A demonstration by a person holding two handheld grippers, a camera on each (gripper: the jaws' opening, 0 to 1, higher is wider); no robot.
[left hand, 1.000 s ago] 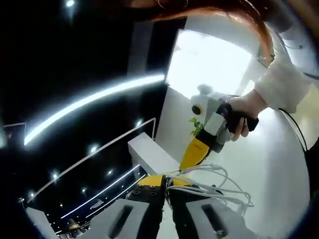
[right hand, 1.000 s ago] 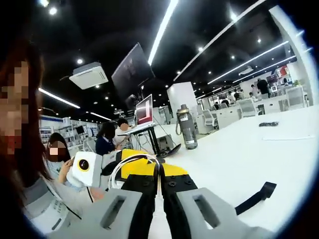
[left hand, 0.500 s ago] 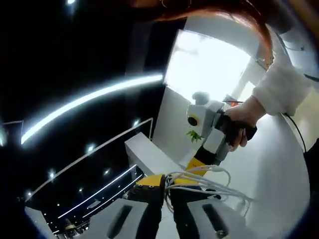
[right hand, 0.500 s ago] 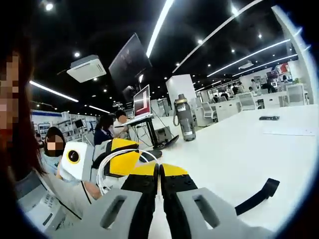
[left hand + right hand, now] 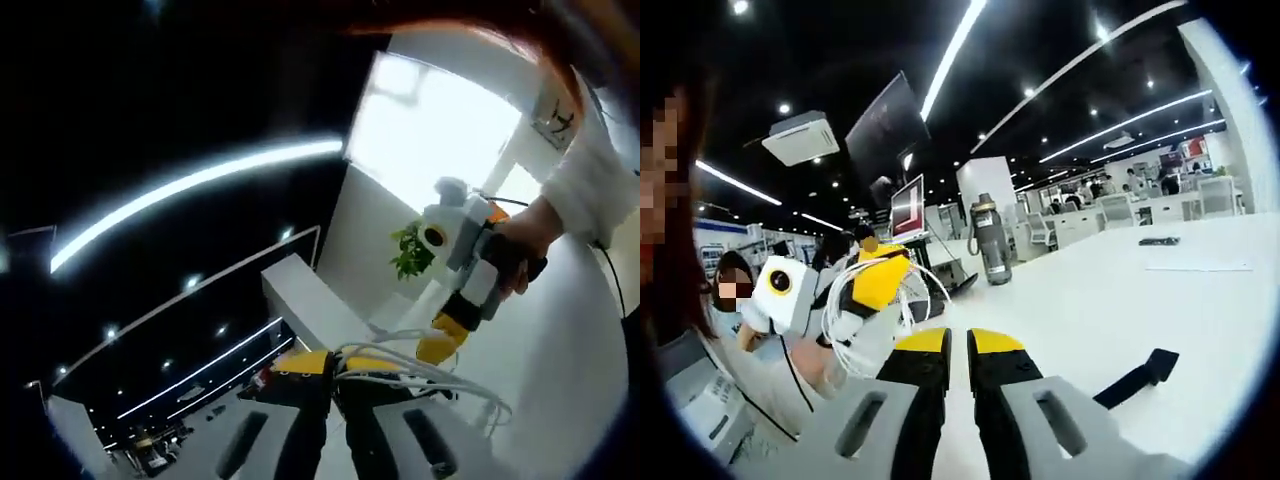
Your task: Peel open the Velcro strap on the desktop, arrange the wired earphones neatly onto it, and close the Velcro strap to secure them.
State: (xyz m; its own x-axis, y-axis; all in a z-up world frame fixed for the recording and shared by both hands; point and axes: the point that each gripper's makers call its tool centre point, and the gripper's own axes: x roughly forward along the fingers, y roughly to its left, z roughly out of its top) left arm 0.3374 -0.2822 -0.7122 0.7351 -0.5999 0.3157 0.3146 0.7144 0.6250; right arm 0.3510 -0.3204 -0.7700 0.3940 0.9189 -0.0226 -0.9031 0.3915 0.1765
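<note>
The wired earphones (image 5: 420,368) sit pinched between your left gripper's (image 5: 335,375) jaws, the white cable looped in a loose bundle that spills to one side of the tips. In the right gripper view the same coils (image 5: 865,305) hang off the left gripper (image 5: 855,290), held up in the air. Your right gripper's (image 5: 960,348) jaws stand a little apart with nothing between them. The Velcro strap (image 5: 1135,375) lies flat on the white desktop (image 5: 1110,300), apart from both grippers. You are at the arranging step: next, bring the bundle down across the strap, tidying stray loops with the free gripper.
</note>
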